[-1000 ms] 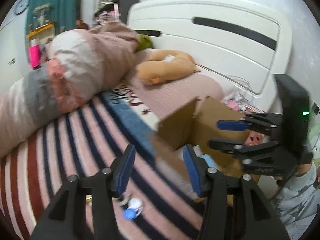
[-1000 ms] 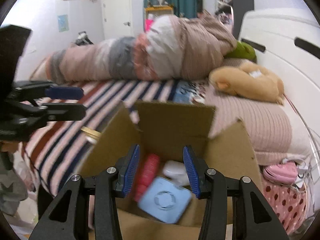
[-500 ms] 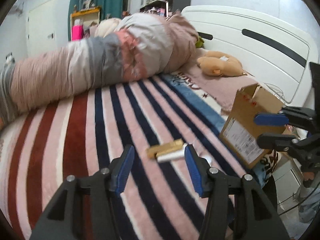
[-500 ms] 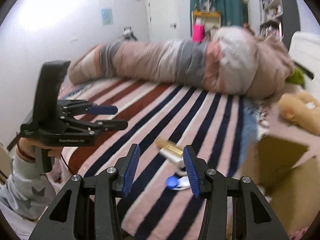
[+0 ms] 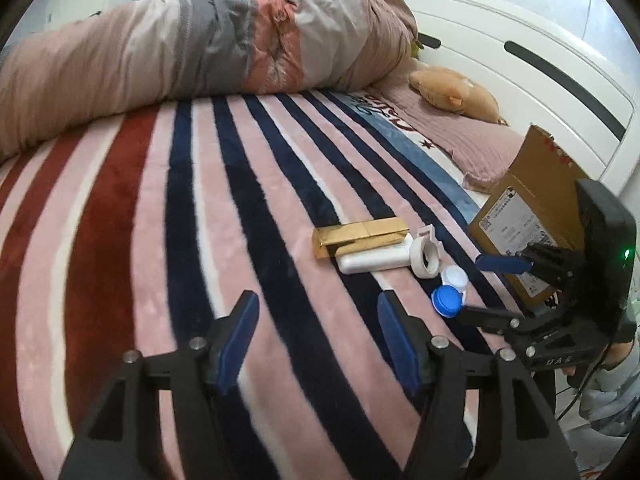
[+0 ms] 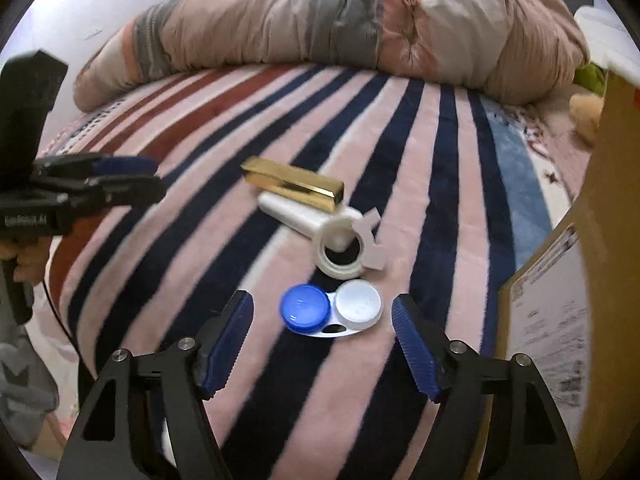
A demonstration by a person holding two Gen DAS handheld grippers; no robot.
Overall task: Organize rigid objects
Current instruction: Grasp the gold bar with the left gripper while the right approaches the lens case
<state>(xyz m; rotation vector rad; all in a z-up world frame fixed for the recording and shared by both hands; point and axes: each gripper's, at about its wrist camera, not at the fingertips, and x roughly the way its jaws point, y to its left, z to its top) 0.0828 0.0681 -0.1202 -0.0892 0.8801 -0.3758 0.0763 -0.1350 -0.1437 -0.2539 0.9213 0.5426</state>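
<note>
Three small objects lie together on the striped blanket (image 5: 168, 208). They are a gold bar (image 5: 360, 236) (image 6: 294, 184), a white tube with a ring end (image 5: 384, 258) (image 6: 320, 224), and a lens case with one blue and one white cap (image 5: 450, 292) (image 6: 330, 308). My right gripper (image 6: 322, 312) (image 5: 474, 286) hovers over the lens case, which lies between its fingers; the jaws are opening and the pads stay clear of it. My left gripper (image 5: 316, 308) (image 6: 156, 180) is left of the group over bare blanket, its jaws opening with nothing between them.
A cardboard box (image 5: 524, 208) (image 6: 560, 320) stands at the bed's right edge, close to the objects. A rolled quilt (image 5: 200, 40) lies across the far side, a tan plush toy (image 5: 456, 92) by the white headboard (image 5: 540, 80). A person's hand and grey sleeve hold each gripper.
Both views have swung away from the open box and dropped towards the blanket. The three objects are now much closer. Both grippers' jaws stand wider than before.
</note>
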